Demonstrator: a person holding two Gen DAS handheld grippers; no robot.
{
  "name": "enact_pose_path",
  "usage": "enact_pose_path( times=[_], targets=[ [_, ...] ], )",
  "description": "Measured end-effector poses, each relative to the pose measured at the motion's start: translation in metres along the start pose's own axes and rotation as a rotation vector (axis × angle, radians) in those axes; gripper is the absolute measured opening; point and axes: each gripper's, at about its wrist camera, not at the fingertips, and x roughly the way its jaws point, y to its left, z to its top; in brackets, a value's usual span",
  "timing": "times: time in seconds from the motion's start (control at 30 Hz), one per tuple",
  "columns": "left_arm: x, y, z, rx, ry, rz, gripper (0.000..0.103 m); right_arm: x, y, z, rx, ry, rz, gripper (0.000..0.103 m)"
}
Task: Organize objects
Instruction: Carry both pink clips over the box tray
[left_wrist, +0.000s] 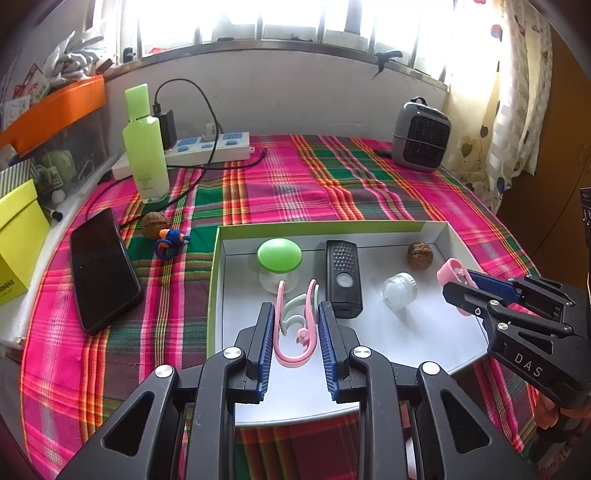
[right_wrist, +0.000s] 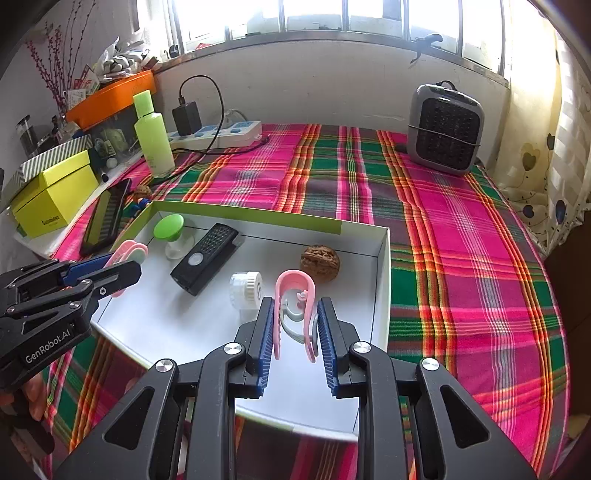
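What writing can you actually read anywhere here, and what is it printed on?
"DAS": on the right claw, seen from the left camera.
"GenRobot.AI": on the left claw, seen from the right camera.
Yellow box: dark print, too small to read.
Green bottle: label too faint to read.

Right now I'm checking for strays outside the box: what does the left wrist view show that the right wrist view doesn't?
Only the left wrist view clearly shows the blue-and-orange toy beside the walnut on the cloth.

Only the right wrist view shows the branch with pink buds.

Both show the white box, the walnut inside it, the black remote, and each gripper shut on a pink clip.
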Motion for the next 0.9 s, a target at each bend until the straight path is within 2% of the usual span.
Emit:
enact_pose_path(
  times=[0.9],
  targets=[
    [0.037, 0.004, 0.005, 0.001, 0.062, 0.027, 0.022, 0.033, -0.001, 0.007, -0.015, 0.059, 0.001, 0.024]
  ],
)
